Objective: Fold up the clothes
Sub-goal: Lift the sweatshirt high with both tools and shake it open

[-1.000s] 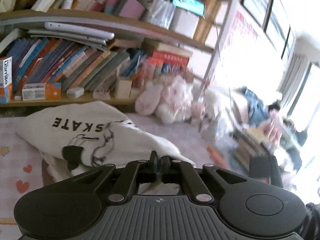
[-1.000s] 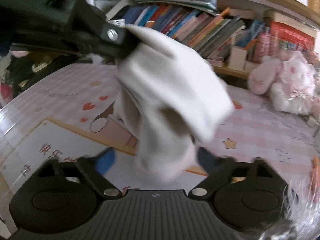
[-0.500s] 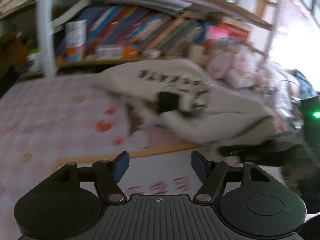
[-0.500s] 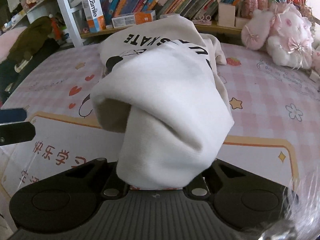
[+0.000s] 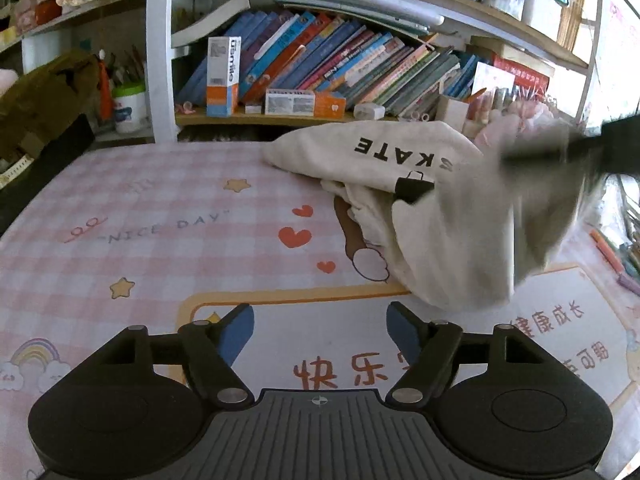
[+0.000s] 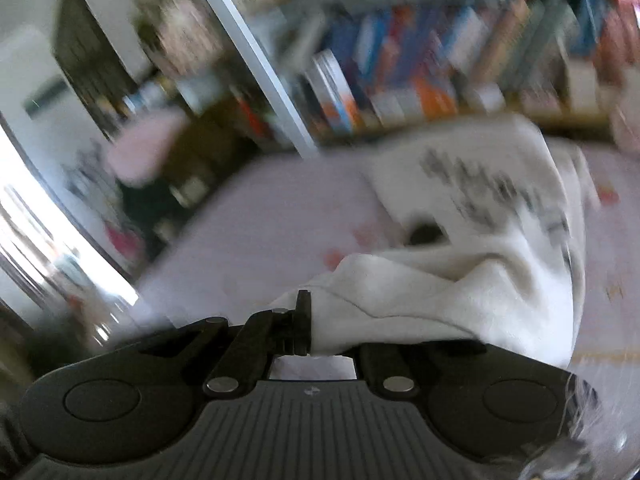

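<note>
While the right tool [image 6: 316,332] pinches a corner of the cream cotton "SKATE" sweatshirt [image 5: 440,216], mid-fold I'd guess, the left tool [image 5: 320,330] gapes empty; next, lay that corner flat.

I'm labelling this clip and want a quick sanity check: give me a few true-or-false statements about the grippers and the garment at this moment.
1. The left gripper is open and holds nothing. True.
2. The right gripper is shut on the cream sweatshirt. True.
3. The sweatshirt lies flat and neatly folded. False: it is bunched, with one part lifted.
4. The sweatshirt's print reads "NICE DAY". False: it shows "SKATE"; "NICE DAY" is on the pink mat.
5. Books fill the shelf behind the mat. True.
</note>
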The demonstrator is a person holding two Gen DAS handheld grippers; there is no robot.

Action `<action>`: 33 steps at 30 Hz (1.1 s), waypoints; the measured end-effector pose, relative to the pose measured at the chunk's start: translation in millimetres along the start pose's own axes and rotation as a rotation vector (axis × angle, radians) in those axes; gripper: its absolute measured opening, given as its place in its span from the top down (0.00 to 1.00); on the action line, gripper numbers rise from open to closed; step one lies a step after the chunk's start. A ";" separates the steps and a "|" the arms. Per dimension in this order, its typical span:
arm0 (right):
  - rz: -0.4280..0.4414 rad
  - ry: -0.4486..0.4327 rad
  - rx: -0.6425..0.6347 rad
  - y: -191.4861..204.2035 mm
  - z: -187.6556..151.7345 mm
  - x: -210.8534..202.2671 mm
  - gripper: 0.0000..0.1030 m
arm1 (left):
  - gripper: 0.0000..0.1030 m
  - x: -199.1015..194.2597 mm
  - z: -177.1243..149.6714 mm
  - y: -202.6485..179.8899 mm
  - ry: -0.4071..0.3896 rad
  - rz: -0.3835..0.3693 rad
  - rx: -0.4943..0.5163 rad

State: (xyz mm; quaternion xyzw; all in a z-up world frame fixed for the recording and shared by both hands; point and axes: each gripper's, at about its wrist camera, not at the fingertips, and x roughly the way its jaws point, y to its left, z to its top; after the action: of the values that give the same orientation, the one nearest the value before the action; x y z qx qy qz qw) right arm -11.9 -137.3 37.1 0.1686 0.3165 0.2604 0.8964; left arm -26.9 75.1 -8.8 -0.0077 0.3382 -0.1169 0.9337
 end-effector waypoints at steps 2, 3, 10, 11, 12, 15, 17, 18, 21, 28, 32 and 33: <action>0.019 -0.071 0.019 6.3 18.9 -14.8 0.97 | 0.26 -1.1 -0.8 -0.4 -0.017 -0.007 0.009; 0.023 -0.100 0.037 6.6 27.9 -22.5 0.97 | 0.25 -1.2 -0.6 -1.4 -0.027 -0.009 0.017; 0.029 -0.224 0.159 -3.9 74.3 -61.3 0.97 | 0.23 9.4 5.9 -23.3 -0.090 -0.064 0.116; 0.030 -0.232 0.163 -3.7 78.1 -63.9 0.97 | 0.23 12.4 7.1 -28.0 -0.096 -0.075 0.130; 0.032 -0.238 0.167 -2.6 82.7 -66.5 0.97 | 0.23 15.8 8.4 -32.5 -0.103 -0.086 0.143; 0.050 -0.253 0.149 7.9 92.3 -75.1 0.97 | 0.23 25.7 15.0 -44.0 -0.136 -0.094 0.183; 0.063 -0.270 0.121 17.9 97.5 -81.9 0.97 | 0.23 32.8 23.9 -50.3 -0.170 -0.091 0.200; 0.071 -0.279 0.109 22.8 100.3 -85.1 0.97 | 0.23 36.4 28.8 -53.3 -0.187 -0.090 0.206; 0.091 -0.309 0.069 38.0 107.5 -96.1 0.97 | 0.23 47.7 45.1 -62.0 -0.236 -0.069 0.217; 0.110 -0.416 0.036 53.9 116.2 -134.1 0.97 | 0.34 56.8 55.0 -41.0 -0.235 -0.125 0.081; 0.075 -0.461 0.045 48.6 113.0 -151.1 0.97 | 0.96 56.5 58.8 -24.4 -0.238 -0.156 -0.007; 0.072 -0.464 0.049 46.9 111.4 -153.1 0.97 | 0.96 47.7 59.1 -14.8 -0.256 -0.149 -0.036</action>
State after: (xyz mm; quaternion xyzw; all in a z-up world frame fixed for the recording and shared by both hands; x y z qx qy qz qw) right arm -57.5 -202.6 215.2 0.2568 0.1021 0.2386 0.9310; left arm 42.9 46.2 8.1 -0.0644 0.2170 -0.1779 0.9577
